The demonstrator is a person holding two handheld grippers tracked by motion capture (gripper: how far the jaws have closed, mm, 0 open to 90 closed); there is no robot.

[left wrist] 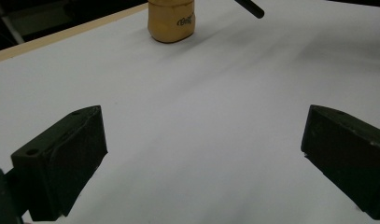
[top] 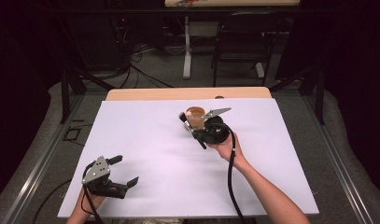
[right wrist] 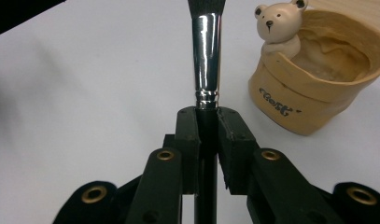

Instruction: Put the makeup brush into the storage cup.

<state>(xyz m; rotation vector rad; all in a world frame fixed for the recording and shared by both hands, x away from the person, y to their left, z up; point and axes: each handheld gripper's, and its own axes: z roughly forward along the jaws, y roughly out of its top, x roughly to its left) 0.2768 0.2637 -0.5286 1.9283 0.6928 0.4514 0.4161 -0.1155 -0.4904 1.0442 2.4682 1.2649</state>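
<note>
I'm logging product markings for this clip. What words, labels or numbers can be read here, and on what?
Tan bear cup: one short dark script word on its side, also seen in the left gripper view; too stylised and blurred to read for sure.
Brush held in the right gripper: no text visible.
Nothing else carries readable text.
</note>
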